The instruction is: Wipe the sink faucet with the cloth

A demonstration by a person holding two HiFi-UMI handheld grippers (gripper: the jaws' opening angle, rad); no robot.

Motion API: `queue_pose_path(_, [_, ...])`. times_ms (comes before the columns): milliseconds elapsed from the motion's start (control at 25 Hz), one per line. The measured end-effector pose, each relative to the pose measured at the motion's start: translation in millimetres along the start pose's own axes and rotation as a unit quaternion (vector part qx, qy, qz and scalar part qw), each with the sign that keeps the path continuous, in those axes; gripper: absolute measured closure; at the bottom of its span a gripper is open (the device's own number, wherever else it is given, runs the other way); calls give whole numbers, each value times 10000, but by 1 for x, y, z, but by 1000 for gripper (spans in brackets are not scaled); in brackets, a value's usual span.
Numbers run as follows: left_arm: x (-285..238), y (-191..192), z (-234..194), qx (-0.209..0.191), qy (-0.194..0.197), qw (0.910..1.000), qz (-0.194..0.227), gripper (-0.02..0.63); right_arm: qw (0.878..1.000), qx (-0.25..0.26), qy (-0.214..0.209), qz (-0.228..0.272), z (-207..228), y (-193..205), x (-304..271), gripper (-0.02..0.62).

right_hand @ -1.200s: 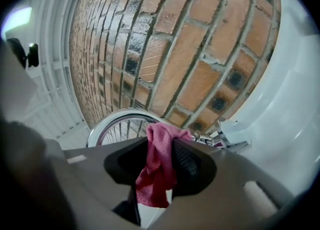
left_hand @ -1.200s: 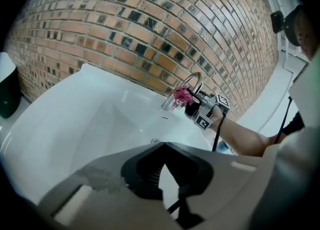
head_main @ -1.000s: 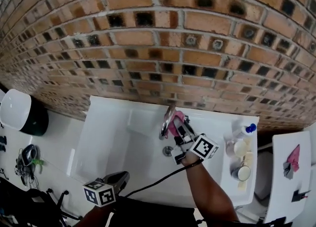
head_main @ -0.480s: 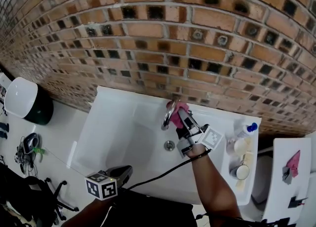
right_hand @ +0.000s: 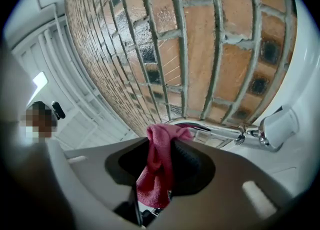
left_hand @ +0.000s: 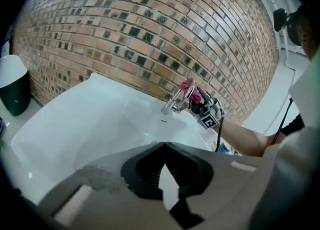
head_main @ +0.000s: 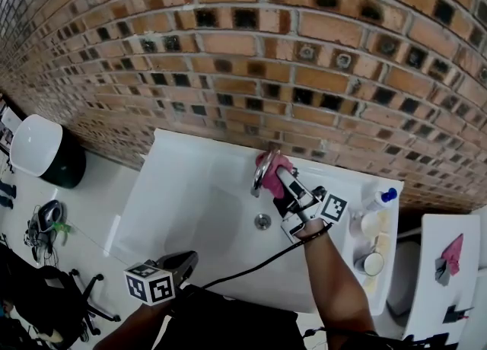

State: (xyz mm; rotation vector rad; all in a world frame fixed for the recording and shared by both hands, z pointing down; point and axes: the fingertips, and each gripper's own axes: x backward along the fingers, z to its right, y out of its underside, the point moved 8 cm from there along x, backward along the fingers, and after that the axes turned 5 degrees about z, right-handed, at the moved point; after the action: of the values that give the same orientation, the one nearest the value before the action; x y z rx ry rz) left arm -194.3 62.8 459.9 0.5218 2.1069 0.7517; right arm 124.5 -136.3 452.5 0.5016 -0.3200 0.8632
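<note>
The pink cloth [right_hand: 159, 166] is pinched between the jaws of the right gripper [right_hand: 162, 146], its upper fold pressed against the chrome faucet [right_hand: 215, 130] and the rest hanging down between the pads. In the head view the cloth [head_main: 272, 164] sits at the top of the faucet [head_main: 260, 176], close to the brick wall [head_main: 304, 52] at the back of the white sink [head_main: 190, 189].

The main risk looks to be the grip: only a bunched part of the cloth is held, so a hard drag along the spout could pull it loose and drop it into the basin. With so little fabric covering the jaw tips, the gripper's hard edges could also scrape the chrome instead of wiping it. The wall is near, so a wide sweep could knock the gripper against the brick. A white knob [right_hand: 280, 126] stands just beside the spout — a nudge there might start the water.

The left gripper [head_main: 179, 265] hangs low at the sink's front edge, well apart from the faucet, its jaws closed together on nothing — unlikely to interfere.
</note>
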Motion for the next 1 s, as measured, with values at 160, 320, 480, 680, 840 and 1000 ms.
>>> queue_pose_path(160, [4,1,-3,1,-46,10000,32,600,9998,-37,-144,-141,-3,4,3,462])
queue_pose_path(320, [0,-2,0,-53,70,10000,46,600,9989,53,-227,-408,-8,9,8,462])
queue_pose_path(480, [-6,-7,5,-136,250,9996,-13,600,9977,269,-169,-593,-13,13,12,462])
queue_pose_path(680, [-14,-11,0,-238,371,9990,-64,600,9956,518,-102,-775,-19,22,17,462])
queue_pose_path(840, [-22,-16,0,-285,551,9980,-134,600,9954,560,-16,-780,-19,31,25,463])
queue_pose_path(1000, [-30,-19,-2,-365,740,9963,-255,600,9954,638,66,-716,-21,40,31,463])
